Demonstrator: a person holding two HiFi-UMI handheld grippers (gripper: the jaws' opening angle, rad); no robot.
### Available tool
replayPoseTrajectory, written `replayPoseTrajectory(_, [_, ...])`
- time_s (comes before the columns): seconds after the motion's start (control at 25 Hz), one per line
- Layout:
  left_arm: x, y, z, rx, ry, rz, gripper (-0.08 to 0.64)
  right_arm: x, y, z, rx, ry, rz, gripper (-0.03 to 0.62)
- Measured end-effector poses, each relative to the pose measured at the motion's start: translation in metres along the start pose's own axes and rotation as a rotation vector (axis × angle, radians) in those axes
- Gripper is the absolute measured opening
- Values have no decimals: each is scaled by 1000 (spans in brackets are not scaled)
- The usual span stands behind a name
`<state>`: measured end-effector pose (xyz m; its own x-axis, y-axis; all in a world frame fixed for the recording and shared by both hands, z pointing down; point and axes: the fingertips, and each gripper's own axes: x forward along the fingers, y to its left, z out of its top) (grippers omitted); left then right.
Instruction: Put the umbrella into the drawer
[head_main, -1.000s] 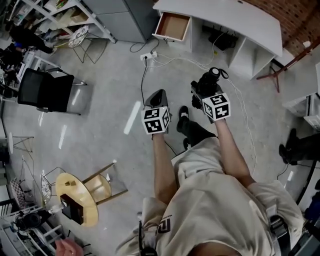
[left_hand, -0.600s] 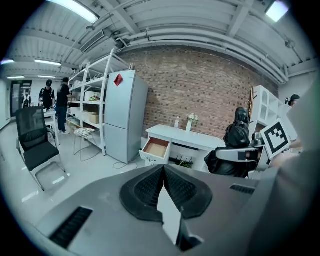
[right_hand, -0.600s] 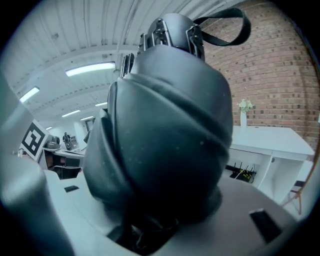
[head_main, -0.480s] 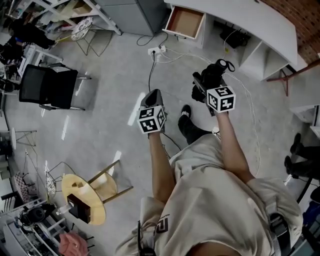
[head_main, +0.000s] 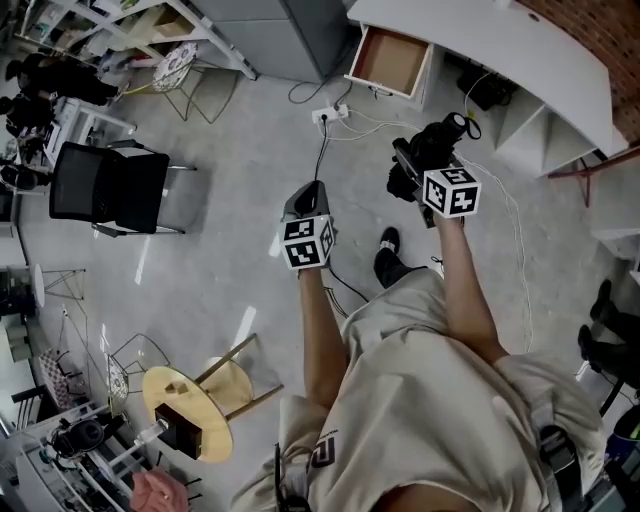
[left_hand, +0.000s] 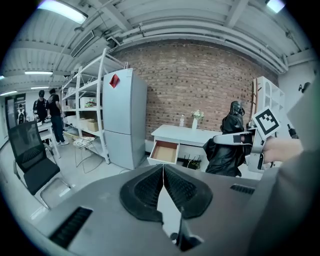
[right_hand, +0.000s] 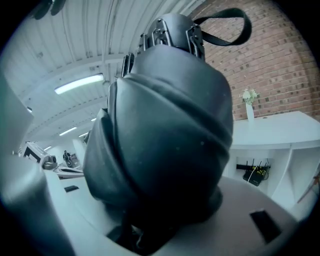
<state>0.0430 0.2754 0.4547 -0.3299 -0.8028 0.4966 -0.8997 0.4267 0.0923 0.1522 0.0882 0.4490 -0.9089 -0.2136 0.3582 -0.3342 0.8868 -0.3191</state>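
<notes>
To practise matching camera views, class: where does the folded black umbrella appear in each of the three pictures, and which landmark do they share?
Head view: umbrella upper right of centre, held by the right gripper.
Left gripper view: middle right, by the white desk.
Right gripper view: fills the centre, between the jaws.
Shared landmark: the white desk.

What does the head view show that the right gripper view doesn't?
Only the head view shows the open drawer, the black chair, the round yellow table and the left gripper. Only the right gripper view shows the vase of flowers and the long ceiling light. Both show the black folded umbrella, held in the right gripper, and the white desk.
</notes>
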Motion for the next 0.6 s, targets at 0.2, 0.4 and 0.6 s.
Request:
replayPoseTrajectory(0.2, [30, 12, 22, 40, 3, -26, 11, 22, -20, 26, 14, -31, -49, 278])
replayPoseTrajectory(0.4, [57, 21, 29, 57, -1, -41, 11, 32, -44, 39, 37, -57, -100, 278])
replayPoseTrajectory(0.6, [81, 33, 30, 98, 26, -56, 11, 41, -60, 51, 57, -74, -133, 278])
